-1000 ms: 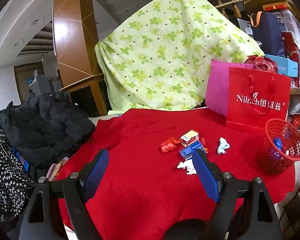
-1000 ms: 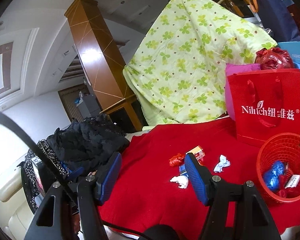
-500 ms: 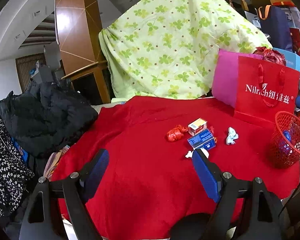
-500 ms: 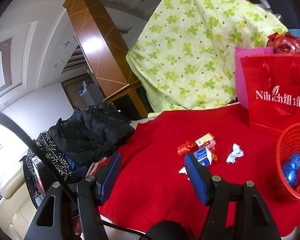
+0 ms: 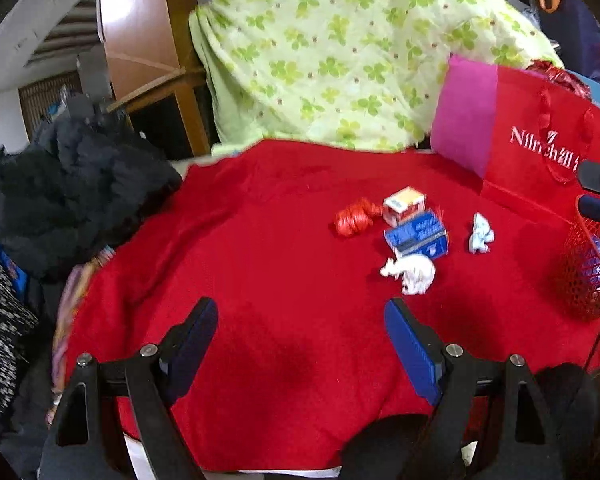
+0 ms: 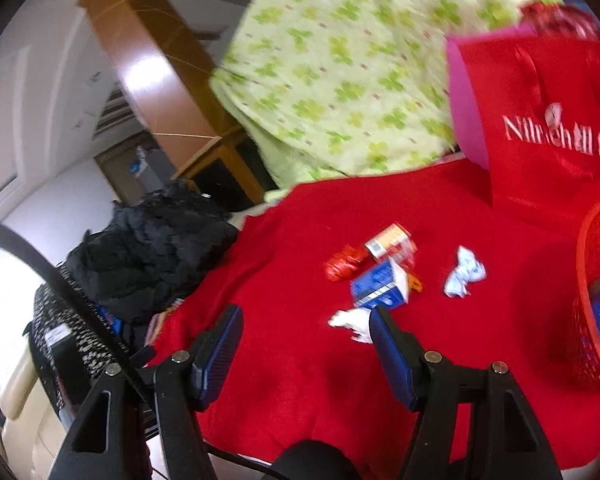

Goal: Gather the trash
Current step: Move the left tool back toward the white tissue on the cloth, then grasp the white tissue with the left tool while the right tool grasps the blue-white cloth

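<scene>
Trash lies in a cluster on the red cloth [image 5: 284, 264]: a white crumpled paper [image 5: 412, 273] [image 6: 352, 321], a blue box [image 5: 418, 236] [image 6: 380, 286], a small orange-and-white box [image 5: 404, 204] [image 6: 390, 243], a red crumpled wrapper [image 5: 352, 221] [image 6: 342, 264] and a pale blue wrapper [image 5: 480, 238] [image 6: 464, 272]. A red mesh basket [image 5: 592, 268] [image 6: 598, 300] stands at the right with blue trash inside. My left gripper [image 5: 300, 328] is open and empty, short of the cluster. My right gripper [image 6: 306, 336] is open and empty, its right finger beside the white paper.
A red paper bag [image 5: 548, 156] and a pink pillow [image 5: 464, 120] stand behind the trash. A green clover blanket [image 5: 340, 52] drapes at the back. Black clothing [image 5: 68, 196] is piled at the left. The cloth's front edge is near both grippers.
Both grippers have moved closer to the trash cluster and tilted down toward the cloth. The trash and basket have not moved. Both stay open.
</scene>
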`<state>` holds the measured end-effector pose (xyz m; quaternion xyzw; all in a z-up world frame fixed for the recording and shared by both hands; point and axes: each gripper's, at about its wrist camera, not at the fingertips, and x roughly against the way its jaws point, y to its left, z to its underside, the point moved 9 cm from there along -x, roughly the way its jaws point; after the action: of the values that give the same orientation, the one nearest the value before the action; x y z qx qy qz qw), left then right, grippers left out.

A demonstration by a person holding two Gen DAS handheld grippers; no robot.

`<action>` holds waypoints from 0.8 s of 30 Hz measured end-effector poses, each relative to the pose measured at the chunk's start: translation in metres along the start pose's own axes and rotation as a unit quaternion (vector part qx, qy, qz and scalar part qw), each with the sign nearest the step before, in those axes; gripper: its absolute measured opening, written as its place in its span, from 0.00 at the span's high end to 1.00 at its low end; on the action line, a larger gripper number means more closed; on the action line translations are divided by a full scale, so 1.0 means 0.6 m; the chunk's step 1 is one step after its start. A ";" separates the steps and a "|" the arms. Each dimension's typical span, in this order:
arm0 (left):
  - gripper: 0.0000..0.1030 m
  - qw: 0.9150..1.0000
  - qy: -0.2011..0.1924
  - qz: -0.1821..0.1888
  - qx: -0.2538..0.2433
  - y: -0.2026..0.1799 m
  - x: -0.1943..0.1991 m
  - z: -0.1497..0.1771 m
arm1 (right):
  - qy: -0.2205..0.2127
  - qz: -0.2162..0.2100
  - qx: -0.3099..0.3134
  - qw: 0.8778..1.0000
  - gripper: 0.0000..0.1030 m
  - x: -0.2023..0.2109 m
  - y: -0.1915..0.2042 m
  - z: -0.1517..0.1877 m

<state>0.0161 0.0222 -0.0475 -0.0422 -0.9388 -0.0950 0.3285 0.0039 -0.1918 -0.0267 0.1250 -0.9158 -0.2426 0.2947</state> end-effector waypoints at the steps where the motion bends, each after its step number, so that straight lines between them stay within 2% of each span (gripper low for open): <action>1: 0.17 1.000 0.008 0.003 0.002 -0.001 -0.012 0.005 | 0.009 0.003 -0.009 1.000 0.33 -0.016 -0.014 0.001; 5: 0.17 0.998 0.050 0.021 0.018 -0.005 -0.071 0.029 | 0.042 0.014 -0.036 0.998 0.33 -0.084 -0.060 0.005; 10: 0.17 0.996 0.083 0.032 0.024 -0.016 -0.122 0.046 | 0.080 0.012 -0.081 0.993 0.33 -0.178 -0.101 0.012; 12: 0.17 0.995 0.094 0.035 0.023 -0.019 -0.141 0.051 | 0.075 0.031 -0.083 0.993 0.33 -0.206 -0.124 0.004; 14: 0.17 0.994 0.101 0.042 0.021 -0.024 -0.156 0.054 | 0.044 0.066 -0.099 0.992 0.33 -0.216 -0.171 -0.011; 18: 0.17 0.992 0.105 0.069 0.015 -0.048 -0.187 0.047 | 0.019 0.111 -0.149 0.982 0.33 -0.226 -0.259 -0.021; 24: 0.17 0.982 0.116 0.145 0.044 -0.121 -0.249 0.013 | 0.042 0.143 -0.178 0.973 0.33 -0.279 -0.324 -0.028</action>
<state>0.1178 -0.0495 -0.1575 -0.1519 -0.8813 -0.0095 0.4473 0.1635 -0.3013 -0.1957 -0.0520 -0.8533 -0.3512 0.3818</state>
